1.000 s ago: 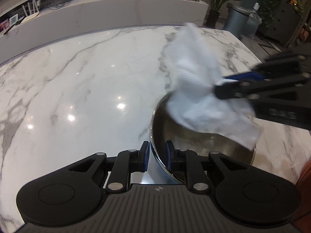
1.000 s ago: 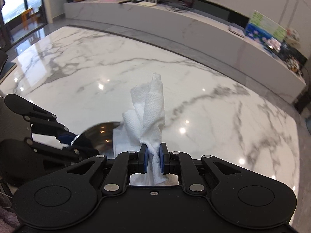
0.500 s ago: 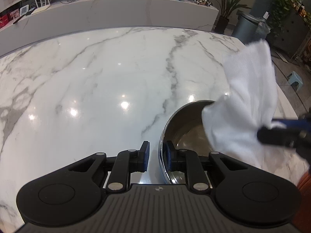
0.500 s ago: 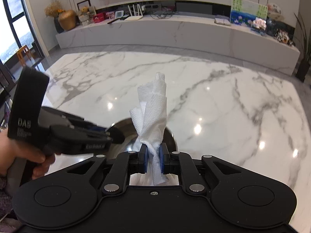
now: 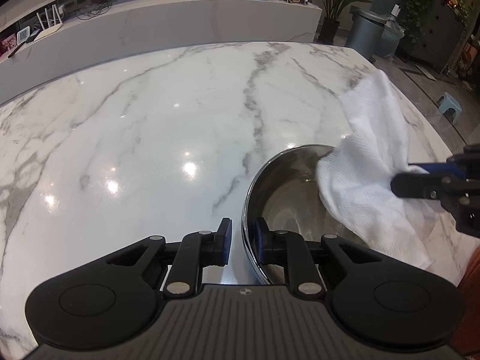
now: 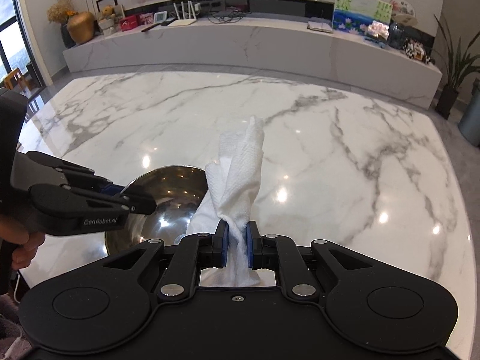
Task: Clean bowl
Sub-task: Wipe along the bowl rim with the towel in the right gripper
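A shiny steel bowl (image 5: 288, 186) stands on the white marble table (image 5: 150, 126). My left gripper (image 5: 243, 241) is shut on the bowl's near rim, one finger inside and one outside. My right gripper (image 6: 237, 244) is shut on a crumpled white paper towel (image 6: 237, 177). In the left wrist view the towel (image 5: 366, 177) hangs over the bowl's right side and partly inside it, held by the right gripper (image 5: 420, 180). In the right wrist view the bowl (image 6: 168, 198) lies left of the towel, with the left gripper (image 6: 132, 198) on its rim.
A long marble counter (image 6: 255, 45) with a router, pictures and ornaments runs behind the table. A grey bin (image 5: 367, 34) and potted plants (image 5: 333, 6) stand past the table's far right corner. The table's right edge (image 5: 426, 114) is close to the bowl.
The right gripper has drawn the towel from above the bowl's middle towards its right side. The left gripper has kept its hold on the rim.
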The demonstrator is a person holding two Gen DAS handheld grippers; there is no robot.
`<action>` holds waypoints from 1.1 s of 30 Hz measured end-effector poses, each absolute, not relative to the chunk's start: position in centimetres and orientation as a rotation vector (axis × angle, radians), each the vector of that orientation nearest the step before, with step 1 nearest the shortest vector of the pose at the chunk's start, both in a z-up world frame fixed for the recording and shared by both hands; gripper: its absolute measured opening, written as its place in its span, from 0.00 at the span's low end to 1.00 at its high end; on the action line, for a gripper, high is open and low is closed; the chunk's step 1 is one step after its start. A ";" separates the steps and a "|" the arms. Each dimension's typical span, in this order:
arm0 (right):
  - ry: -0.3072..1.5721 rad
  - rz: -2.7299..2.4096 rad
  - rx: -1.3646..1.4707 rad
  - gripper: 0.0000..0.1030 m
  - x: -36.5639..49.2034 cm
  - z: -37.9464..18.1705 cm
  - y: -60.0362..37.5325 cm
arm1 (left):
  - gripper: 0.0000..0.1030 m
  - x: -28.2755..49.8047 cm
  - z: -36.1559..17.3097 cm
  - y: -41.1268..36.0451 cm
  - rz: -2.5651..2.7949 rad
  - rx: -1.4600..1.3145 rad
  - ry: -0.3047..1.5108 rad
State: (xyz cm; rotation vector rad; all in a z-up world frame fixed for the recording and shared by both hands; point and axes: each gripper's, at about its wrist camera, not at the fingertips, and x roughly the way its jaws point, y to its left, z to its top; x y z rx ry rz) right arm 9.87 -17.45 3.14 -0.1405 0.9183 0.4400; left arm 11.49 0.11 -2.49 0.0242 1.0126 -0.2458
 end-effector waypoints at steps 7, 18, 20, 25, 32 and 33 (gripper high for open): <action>0.916 0.417 -0.095 0.10 10.7 2.6 -17.2 | 0.15 11.5 -2.6 -0.1 -0.246 0.029 1.018; 0.901 0.403 -0.110 0.11 11.6 2.5 -16.0 | 0.14 11.4 -3.1 -0.3 -0.261 0.027 1.032; 0.894 0.405 -0.129 0.11 11.7 2.5 -15.6 | 0.14 11.4 -3.1 -0.1 -0.263 0.019 1.032; 0.885 0.423 -0.134 0.11 12.0 2.5 -14.9 | 0.14 11.5 -3.1 0.0 -0.265 0.021 1.028; 0.916 0.492 -0.144 0.10 12.1 1.6 -12.9 | 0.14 11.2 -2.9 -0.2 -0.280 0.024 1.021; 0.924 0.505 -0.139 0.10 12.0 1.4 -12.7 | 0.14 11.2 -2.9 -0.2 -0.281 0.024 1.020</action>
